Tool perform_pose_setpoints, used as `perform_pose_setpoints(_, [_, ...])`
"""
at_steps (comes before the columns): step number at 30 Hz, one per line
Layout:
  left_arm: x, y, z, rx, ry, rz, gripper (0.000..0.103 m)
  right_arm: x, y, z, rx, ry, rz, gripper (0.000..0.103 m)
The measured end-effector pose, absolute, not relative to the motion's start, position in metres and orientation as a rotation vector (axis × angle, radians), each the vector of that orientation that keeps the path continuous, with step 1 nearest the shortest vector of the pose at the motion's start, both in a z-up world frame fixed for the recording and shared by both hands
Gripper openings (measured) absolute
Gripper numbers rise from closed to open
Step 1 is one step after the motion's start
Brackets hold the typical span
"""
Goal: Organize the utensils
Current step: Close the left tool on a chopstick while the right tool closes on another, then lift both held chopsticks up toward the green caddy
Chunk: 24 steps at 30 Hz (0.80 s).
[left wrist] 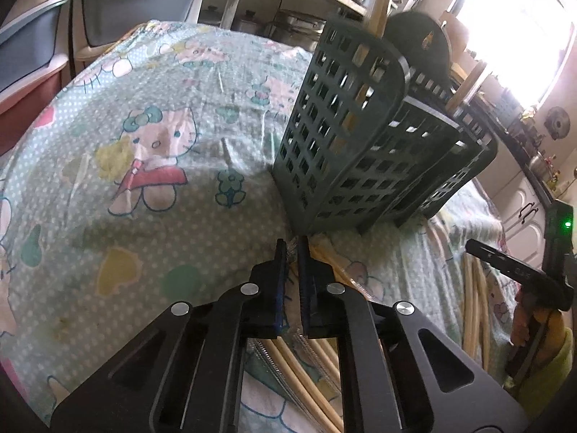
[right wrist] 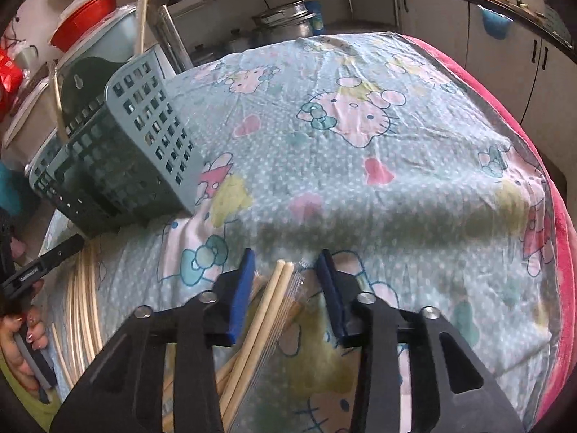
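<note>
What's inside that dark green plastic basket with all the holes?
Through the holes of the green basket pale wooden sticks show, probably chopsticks, standing up and poking above its rim. How many there are, and whether anything lies at the bottom, the lattice walls hide.

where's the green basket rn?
The green basket stands on the cartoon-print cloth, just beyond the left gripper in the left wrist view; upper left in the right wrist view.

Right gripper (right wrist: pixel 286 267), lower centre of frame: jaws apart, pads clear of the chopsticks (right wrist: pixel 268 301) lying between them on the cartoon-print cloth (right wrist: pixel 360 180). Green slotted holder (right wrist: pixel 119 158) stands at mid left. Left gripper (right wrist: pixel 39 263) and hand (right wrist: pixel 21 342) at left edge.
</note>
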State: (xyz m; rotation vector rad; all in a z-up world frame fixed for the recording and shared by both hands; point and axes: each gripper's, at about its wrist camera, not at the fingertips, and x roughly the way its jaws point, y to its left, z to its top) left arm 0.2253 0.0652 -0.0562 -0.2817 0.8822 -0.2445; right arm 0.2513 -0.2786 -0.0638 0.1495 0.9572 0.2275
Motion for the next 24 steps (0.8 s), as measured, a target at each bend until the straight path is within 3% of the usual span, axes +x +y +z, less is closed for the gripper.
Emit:
perform_pose_setpoints(1, [0.224, 0.065, -0.054, -0.285, 0.875, -0.246, 0.003, 0.251, -0.278, -0.063, 0.146, 0.956, 0.228, 0.019])
perform_pose_setpoints(3, [0.221, 0.065, -0.048, -0.291, 0.858, -0.254, 0.003, 0.25, -0.279, -0.062, 0.15, 0.951, 0.237, 0.013])
perform_pose_setpoints(24, [0.177, 0.038, 0.016, -0.26, 0.68, -0.359, 0.003, 0.192, -0.317, -0.014, 0.339, 0.745, 0.262, 0.007])
